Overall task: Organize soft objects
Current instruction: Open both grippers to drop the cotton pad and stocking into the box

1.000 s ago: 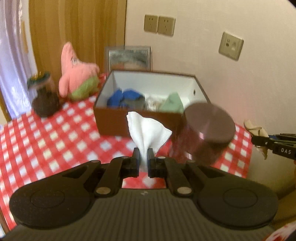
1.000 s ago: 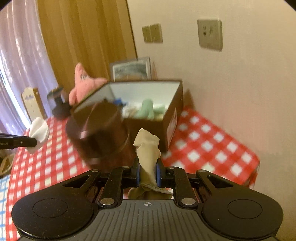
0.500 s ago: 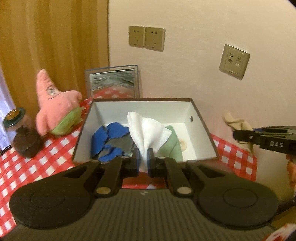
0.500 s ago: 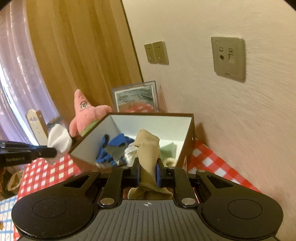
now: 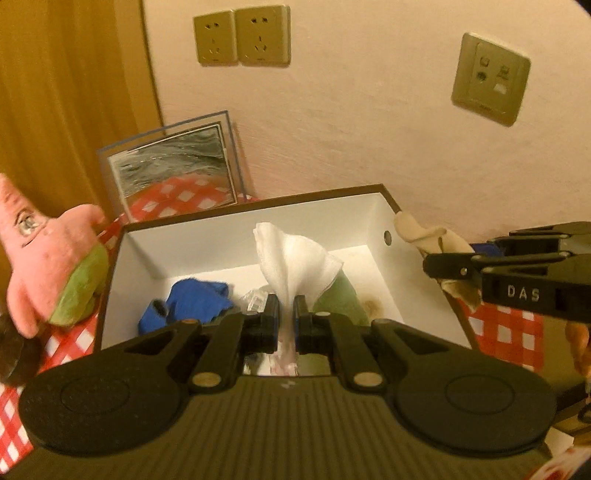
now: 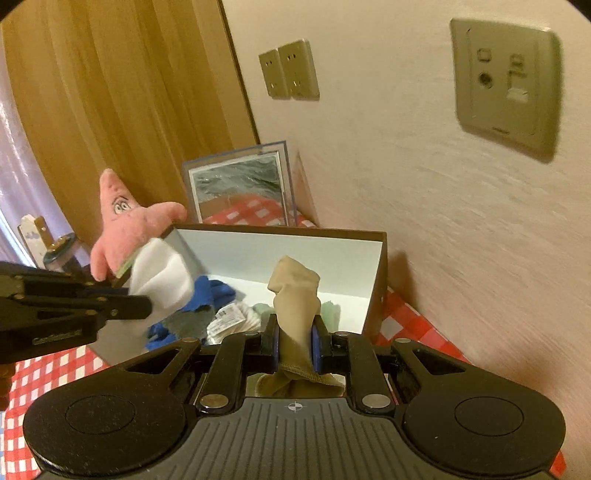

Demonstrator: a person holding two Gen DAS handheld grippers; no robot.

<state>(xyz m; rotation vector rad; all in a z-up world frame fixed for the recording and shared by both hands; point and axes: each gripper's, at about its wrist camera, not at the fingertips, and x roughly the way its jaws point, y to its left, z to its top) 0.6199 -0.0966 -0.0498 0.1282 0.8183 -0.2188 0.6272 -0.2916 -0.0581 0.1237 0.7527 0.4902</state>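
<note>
My left gripper [image 5: 285, 317] is shut on a white cloth [image 5: 291, 258] and holds it above the open brown box [image 5: 255, 208] with white inner walls. My right gripper [image 6: 294, 334] is shut on a beige sock [image 6: 295, 295] over the box's [image 6: 378, 266] right side. In the box lie a blue cloth [image 5: 195, 301], a green cloth [image 5: 338, 299] and a packaged white item [image 6: 229, 319]. The right gripper also shows in the left wrist view [image 5: 432, 264], and the left gripper in the right wrist view [image 6: 144, 306].
A pink star plush [image 5: 51, 266] lies left of the box on the red-checked tablecloth [image 5: 506, 332]. A framed picture [image 5: 173, 170] leans on the wall behind. Wall sockets [image 5: 242, 35] are above. A dark jar [image 6: 61, 251] stands far left.
Both grippers have moved forward and up to over the box with their cloths. The dark jar that stood in front of the box is out of view.
</note>
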